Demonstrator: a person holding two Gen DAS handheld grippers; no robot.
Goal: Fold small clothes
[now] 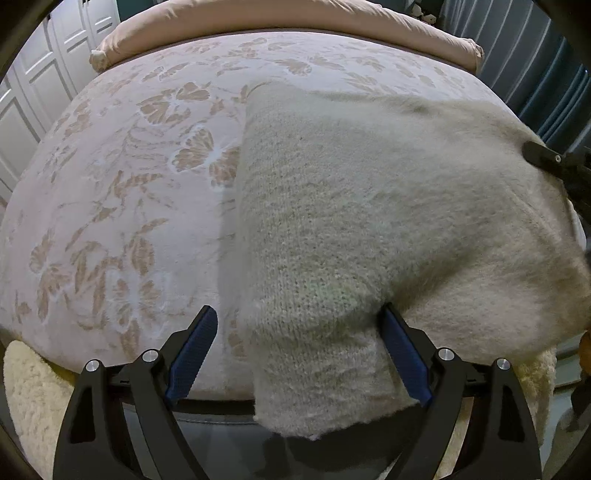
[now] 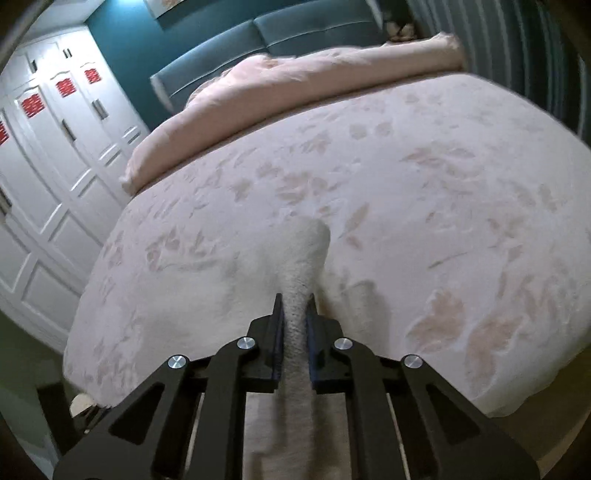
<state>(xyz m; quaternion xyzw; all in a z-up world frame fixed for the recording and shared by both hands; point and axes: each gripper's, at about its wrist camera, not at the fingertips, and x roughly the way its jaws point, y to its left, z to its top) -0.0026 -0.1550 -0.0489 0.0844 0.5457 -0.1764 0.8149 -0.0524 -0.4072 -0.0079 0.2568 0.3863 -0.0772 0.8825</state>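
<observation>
A cream knitted sweater (image 1: 369, 206) lies on the bed, spread across the right half of the left wrist view. One end of it hangs over the bed's near edge between the open jaws of my left gripper (image 1: 297, 315), which does not pinch it. My right gripper (image 2: 294, 301) is shut on a fold of the same sweater (image 2: 308, 251) and holds it above the bed. A tip of the right gripper (image 1: 543, 157) shows at the sweater's right edge in the left wrist view.
The bed (image 1: 129, 184) has a pale pink floral cover. A rolled pink duvet (image 2: 295, 92) lies along its far end. White wardrobe doors (image 2: 44, 147) stand at the left. A teal headboard (image 2: 277, 33) is behind. A fluffy cream rug (image 1: 29, 387) lies below the bed edge.
</observation>
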